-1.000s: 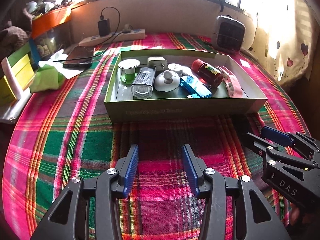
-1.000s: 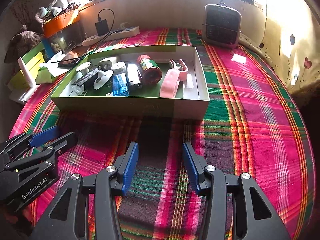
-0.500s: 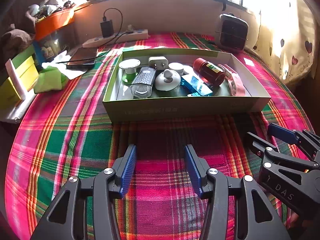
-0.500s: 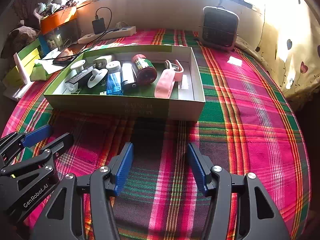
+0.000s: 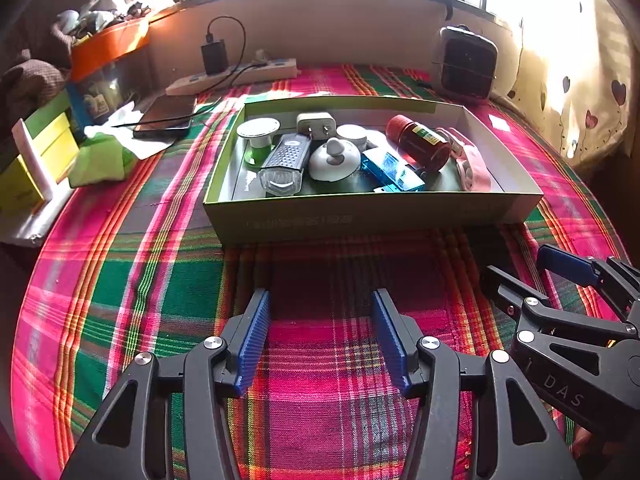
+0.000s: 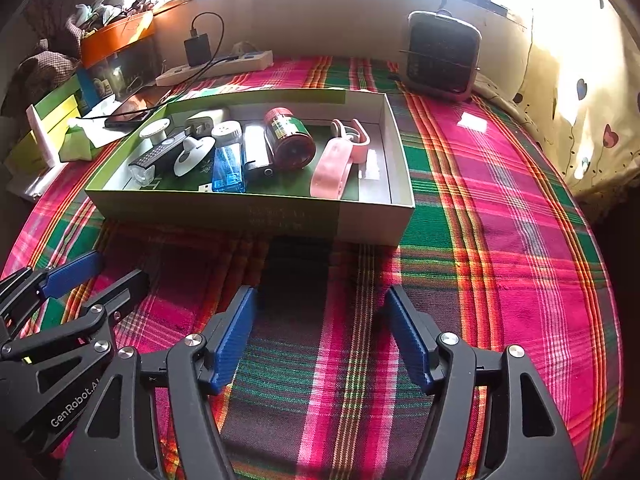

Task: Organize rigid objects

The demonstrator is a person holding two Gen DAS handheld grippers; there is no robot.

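Both the left gripper [image 5: 320,332] and right gripper [image 6: 318,336] had drawn back from the box [image 5: 360,216], jaws wide and empty (right widened slightly), while the jar [image 6: 288,140] and other items lay inside it.

A shallow box [image 5: 372,216] lies on the cloth-covered bench [image 5: 160,280] ahead of both claws — inside it, left to right, a torch [image 5: 284,162], a knobbed lid [image 5: 334,159], a jar [image 5: 418,142] on its side and a clip [image 5: 474,164] — with a power strip [image 5: 236,76] behind it and a fan [image 5: 466,62] at the rear right.
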